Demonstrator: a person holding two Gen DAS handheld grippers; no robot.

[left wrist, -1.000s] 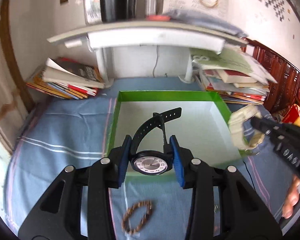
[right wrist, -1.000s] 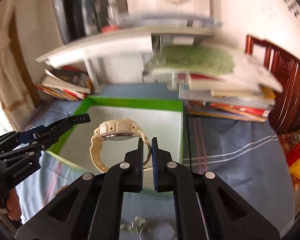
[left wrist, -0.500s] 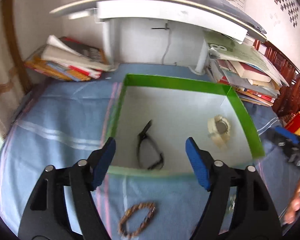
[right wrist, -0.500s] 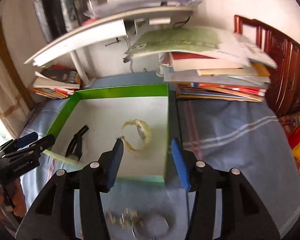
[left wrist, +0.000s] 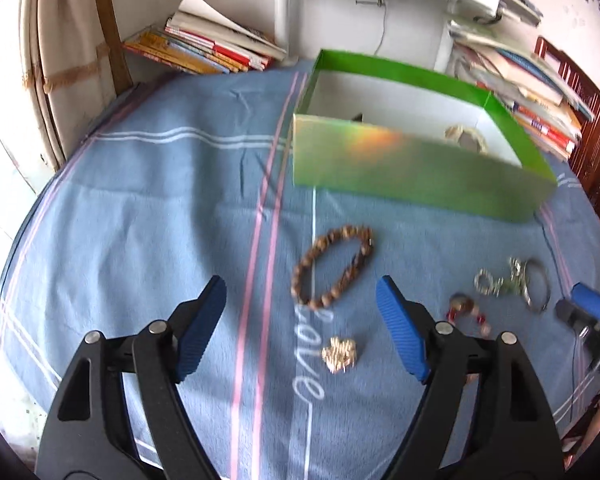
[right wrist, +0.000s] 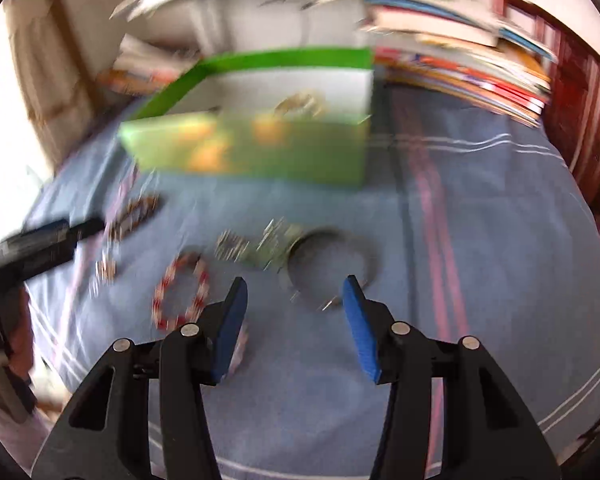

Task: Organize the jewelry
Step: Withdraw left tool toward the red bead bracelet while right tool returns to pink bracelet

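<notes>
Over the blue cloth my left gripper [left wrist: 300, 284] has its jaws opening, with nothing pressed between the pads. A brown bead bracelet [left wrist: 305, 264] lies on the cloth just ahead of its tips, and a gold heart-shaped piece [left wrist: 339, 354] sits nearer. My right gripper [right wrist: 295, 280] stands open and empty, low over a silver bangle [right wrist: 364, 248] and a silver chain [right wrist: 256, 248]. A red and white bead bracelet [right wrist: 180, 292] lies left of its left finger. The green box [left wrist: 412, 176] holds a cream watch [left wrist: 466, 136] and a black watch strap [left wrist: 358, 117].
Stacks of books [left wrist: 204, 48] lie at the back left and more books [right wrist: 480, 68] at the back right, under a white shelf. Dark wooden furniture [right wrist: 580, 112] stands at the right. The left gripper's finger [right wrist: 60, 236] reaches in from the left of the right wrist view.
Both grippers opened and let their watches drop into the green box. Both then drew back and down to the loose jewellery on the cloth in front of the box.
</notes>
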